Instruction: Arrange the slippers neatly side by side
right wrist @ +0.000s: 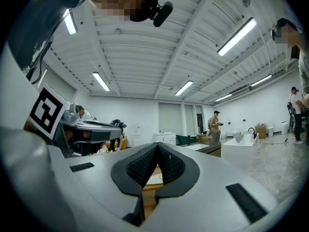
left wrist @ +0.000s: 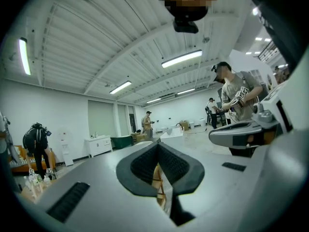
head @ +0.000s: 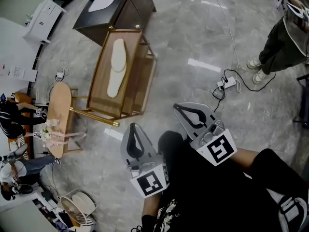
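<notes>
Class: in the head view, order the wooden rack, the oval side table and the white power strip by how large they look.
Largest: wooden rack.
Next: oval side table.
Smallest: white power strip.
The differences are plain, and no two look alike.

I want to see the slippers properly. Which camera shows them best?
The head view: both white slippers lie in full sight on the wooden stand. The right gripper view shows just a pale sliver past its jaws; the left gripper view shows only wood there.

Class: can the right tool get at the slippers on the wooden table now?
Probably yes: the slippers lie uncovered on the wooden table, with open floor between them and the shut right tool.
</notes>
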`<state>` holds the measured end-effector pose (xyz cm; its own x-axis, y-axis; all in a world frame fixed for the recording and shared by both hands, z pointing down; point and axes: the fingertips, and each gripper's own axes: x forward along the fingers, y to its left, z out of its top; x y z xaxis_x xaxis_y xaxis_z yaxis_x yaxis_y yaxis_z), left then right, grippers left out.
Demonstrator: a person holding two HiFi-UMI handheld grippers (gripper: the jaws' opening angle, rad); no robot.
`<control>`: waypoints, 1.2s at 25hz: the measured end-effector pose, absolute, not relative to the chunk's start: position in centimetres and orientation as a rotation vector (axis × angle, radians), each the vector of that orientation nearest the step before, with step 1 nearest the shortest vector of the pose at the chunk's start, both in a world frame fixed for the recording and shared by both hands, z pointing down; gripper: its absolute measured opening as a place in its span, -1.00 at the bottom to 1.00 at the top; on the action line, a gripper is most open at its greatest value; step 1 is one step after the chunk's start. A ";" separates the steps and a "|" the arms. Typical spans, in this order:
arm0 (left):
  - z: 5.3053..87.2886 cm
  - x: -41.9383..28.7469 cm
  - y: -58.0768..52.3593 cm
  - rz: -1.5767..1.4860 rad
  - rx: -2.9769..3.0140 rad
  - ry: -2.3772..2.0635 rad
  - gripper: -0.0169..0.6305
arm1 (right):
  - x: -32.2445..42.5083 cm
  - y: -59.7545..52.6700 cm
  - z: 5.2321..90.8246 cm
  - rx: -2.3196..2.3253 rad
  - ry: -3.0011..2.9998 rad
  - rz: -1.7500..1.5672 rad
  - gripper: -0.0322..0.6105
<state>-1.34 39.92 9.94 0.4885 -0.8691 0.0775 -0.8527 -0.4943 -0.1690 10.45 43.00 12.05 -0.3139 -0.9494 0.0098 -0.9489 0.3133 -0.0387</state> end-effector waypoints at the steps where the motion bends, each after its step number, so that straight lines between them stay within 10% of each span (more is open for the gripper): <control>1: 9.9 -1.4 40.0 -0.231 -2.607 1.528 -0.94 | 10.3 43.0 12.2 -1.821 2.546 -0.058 -0.90; 30: 13.0 -0.4 33.3 -0.314 -2.654 1.585 -0.94 | 10.8 36.0 15.1 -1.796 2.628 -0.185 -0.90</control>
